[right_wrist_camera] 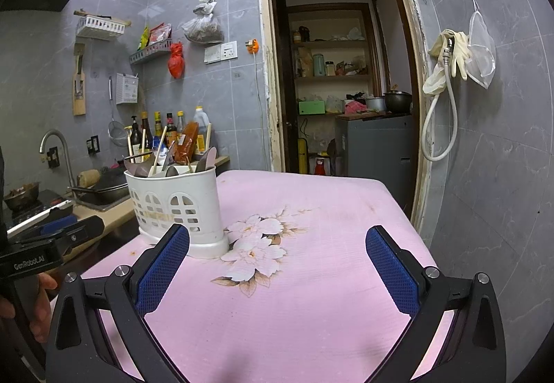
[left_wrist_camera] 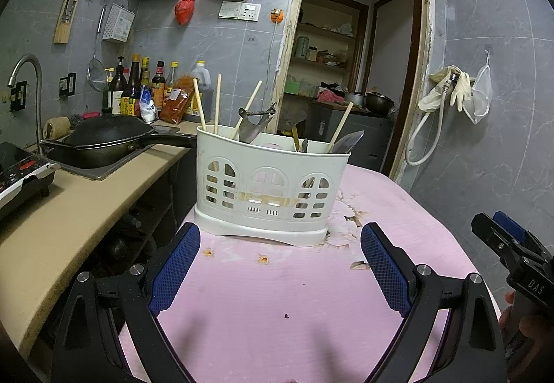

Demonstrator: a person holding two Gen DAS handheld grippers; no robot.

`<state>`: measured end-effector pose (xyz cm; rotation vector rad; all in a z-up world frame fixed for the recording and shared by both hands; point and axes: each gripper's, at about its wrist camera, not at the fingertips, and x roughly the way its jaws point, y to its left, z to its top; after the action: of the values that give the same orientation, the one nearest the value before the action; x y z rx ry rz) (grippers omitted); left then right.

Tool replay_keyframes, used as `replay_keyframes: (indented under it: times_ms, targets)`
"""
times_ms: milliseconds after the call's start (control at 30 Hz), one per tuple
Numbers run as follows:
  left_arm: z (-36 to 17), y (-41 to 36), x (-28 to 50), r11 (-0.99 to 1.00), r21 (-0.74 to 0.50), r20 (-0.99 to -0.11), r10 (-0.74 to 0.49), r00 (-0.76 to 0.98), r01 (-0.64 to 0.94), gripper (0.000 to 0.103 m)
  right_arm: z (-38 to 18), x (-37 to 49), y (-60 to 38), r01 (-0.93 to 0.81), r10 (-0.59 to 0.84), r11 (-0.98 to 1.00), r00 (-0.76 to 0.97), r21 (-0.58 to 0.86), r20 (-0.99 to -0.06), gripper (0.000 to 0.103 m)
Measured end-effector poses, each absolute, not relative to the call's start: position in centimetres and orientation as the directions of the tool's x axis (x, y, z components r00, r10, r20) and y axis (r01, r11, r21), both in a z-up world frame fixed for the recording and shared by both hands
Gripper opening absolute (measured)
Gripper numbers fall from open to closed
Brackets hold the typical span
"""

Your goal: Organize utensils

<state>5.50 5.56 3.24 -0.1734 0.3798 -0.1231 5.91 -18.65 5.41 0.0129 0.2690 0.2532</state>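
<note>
A white plastic utensil holder (left_wrist_camera: 270,189) with arched cut-outs stands on the pink flowered tablecloth (left_wrist_camera: 277,296). Chopsticks (left_wrist_camera: 217,102), a peeler (left_wrist_camera: 258,118) and spoons stick out of its top. My left gripper (left_wrist_camera: 280,241) is open just in front of the holder, with nothing between its blue pads. In the right wrist view the holder (right_wrist_camera: 180,206) sits at the table's left side, and my right gripper (right_wrist_camera: 277,241) is open and empty, to the right of it. The right gripper also shows at the left wrist view's right edge (left_wrist_camera: 502,237).
A beige counter (left_wrist_camera: 69,217) runs along the left with a black wok (left_wrist_camera: 104,137), a sink tap (left_wrist_camera: 27,71), an induction hob (left_wrist_camera: 17,172) and sauce bottles (left_wrist_camera: 145,89). An open doorway (right_wrist_camera: 346,89) lies behind the table. A hose and gloves (right_wrist_camera: 446,64) hang on the right wall.
</note>
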Motion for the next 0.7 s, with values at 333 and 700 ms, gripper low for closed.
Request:
replay_keyframes:
  times_ms: [333, 700]
  targets:
    - [3.05, 5.67, 5.38, 0.985, -0.167, -0.345, -0.108, 0.932, 0.052, 0.091, 5.37, 5.7, -18.47, -0.239, 0.244, 0.97, 0.935, 0.052, -0.257, 0.103]
    - [3.0, 5.56, 5.69, 0.986, -0.163, -0.359, -0.103, 0.928, 0.046, 0.091, 5.42, 5.97, -18.03, -0.237, 0.243, 0.97, 0.931, 0.054, -0.272, 0.103]
